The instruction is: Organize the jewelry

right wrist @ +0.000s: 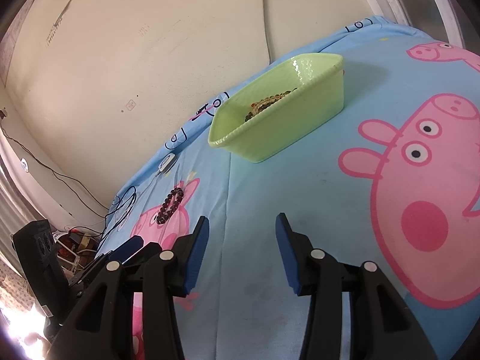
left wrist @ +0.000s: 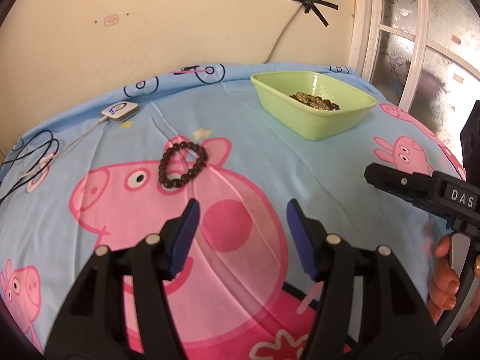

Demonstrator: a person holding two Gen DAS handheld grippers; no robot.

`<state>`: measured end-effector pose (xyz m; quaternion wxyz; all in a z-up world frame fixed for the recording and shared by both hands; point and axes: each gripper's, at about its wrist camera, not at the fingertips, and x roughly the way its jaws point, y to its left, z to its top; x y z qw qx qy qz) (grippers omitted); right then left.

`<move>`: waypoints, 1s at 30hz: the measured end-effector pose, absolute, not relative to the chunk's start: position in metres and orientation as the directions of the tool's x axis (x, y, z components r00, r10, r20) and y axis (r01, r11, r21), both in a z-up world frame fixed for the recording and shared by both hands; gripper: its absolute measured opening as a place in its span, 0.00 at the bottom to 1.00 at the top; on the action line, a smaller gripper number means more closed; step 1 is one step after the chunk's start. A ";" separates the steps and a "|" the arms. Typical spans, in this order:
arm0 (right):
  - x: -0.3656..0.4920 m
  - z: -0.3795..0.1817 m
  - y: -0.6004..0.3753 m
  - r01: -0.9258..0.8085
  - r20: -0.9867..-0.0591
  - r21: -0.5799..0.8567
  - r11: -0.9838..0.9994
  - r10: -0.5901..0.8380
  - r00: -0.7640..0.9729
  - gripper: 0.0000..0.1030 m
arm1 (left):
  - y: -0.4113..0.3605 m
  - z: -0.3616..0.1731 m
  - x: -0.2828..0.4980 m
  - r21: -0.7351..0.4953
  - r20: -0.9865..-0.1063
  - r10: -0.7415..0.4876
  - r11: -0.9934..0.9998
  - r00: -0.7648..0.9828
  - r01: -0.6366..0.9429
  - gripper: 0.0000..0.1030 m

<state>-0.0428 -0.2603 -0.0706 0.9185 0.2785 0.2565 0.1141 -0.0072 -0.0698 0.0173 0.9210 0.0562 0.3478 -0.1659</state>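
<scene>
One dark beaded bracelet (left wrist: 183,164) lies looped on the sheet (left wrist: 270,162).

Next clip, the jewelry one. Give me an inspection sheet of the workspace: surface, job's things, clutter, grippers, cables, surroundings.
Surface: blue cartoon-pig sheet, lightly creased.
Job's things: dark bead bracelet lying loose on the sheet; green tray further back and to the right, with beaded jewelry already inside.
Clutter: small white device with a blue light near the wall.
Grippers: left gripper open and empty, short of the bracelet; right gripper open and empty, over bare sheet.
Cables: white cord from the device; black cable loops at the sheet's left edge; wall cord under black tape.
Surroundings: cream wall, frosted glass door on the right.
</scene>
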 end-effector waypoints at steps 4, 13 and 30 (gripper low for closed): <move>-0.043 -0.071 -0.261 -0.067 -0.408 0.571 0.818 0.353 0.842 0.24 | -0.070 0.017 -0.007 -0.012 -0.660 -0.267 0.939 0.703 0.345 0.56; -0.042 -0.071 -0.260 -0.066 -0.408 0.571 0.818 0.353 0.842 0.24 | -0.070 0.016 -0.007 -0.015 -0.660 -0.267 0.939 0.702 0.343 0.56; -0.042 -0.072 -0.256 -0.074 -0.404 0.577 0.813 0.363 0.840 0.24 | -0.070 0.015 -0.008 -0.025 -0.666 -0.269 0.940 0.695 0.341 0.56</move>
